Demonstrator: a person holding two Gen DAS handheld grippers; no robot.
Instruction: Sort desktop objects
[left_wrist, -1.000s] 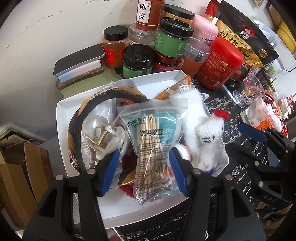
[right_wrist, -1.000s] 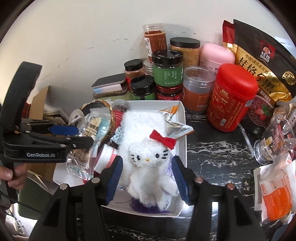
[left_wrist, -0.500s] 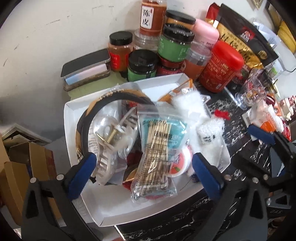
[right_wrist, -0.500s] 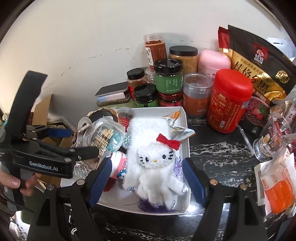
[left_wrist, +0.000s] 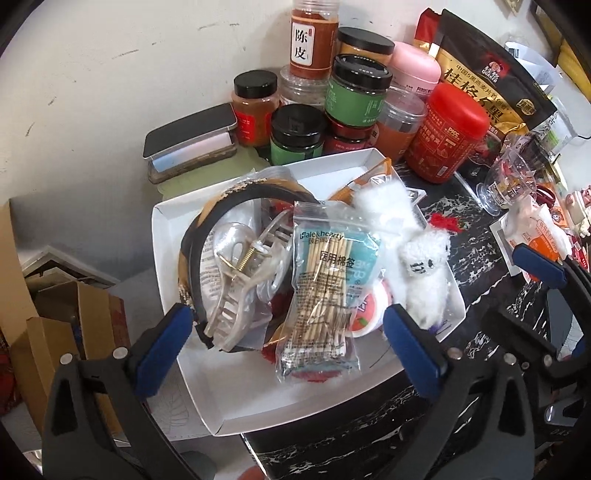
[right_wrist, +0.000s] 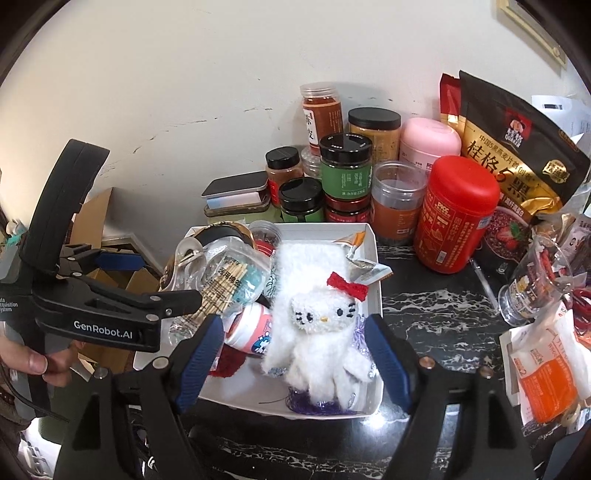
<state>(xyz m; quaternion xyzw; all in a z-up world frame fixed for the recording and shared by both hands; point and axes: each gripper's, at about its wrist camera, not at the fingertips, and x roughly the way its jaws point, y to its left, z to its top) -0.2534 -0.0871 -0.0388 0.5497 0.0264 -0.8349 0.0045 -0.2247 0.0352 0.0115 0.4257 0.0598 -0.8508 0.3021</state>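
A white tray (left_wrist: 258, 398) (right_wrist: 373, 236) on the dark marble desk holds a pile of small objects. In it lie a bag of cotton swabs (left_wrist: 325, 295) (right_wrist: 229, 284), a clear hair claw (left_wrist: 240, 284), a black headband (left_wrist: 236, 206) and a white plush cat with a red bow (right_wrist: 321, 332) (left_wrist: 424, 273). A pink-and-white small bottle (right_wrist: 251, 328) lies beside the cat. My left gripper (left_wrist: 288, 347) hangs open just before the swab bag, holding nothing. My right gripper (right_wrist: 295, 362) stands open with its fingers either side of the plush cat, apart from it.
Behind the tray stand several jars (left_wrist: 358, 92) (right_wrist: 345, 162), a red canister (right_wrist: 454, 214), a pink tub (right_wrist: 428, 142) and an oat bag (right_wrist: 517, 155). A glass cup (right_wrist: 532, 284) and orange packet (right_wrist: 546, 380) lie right. Cardboard boxes (left_wrist: 74, 325) sit below left.
Both grippers opened wide and drew back from the tray. The left one let go of the swab bag; the right one let go of the plush cat. Both now lie in the tray.
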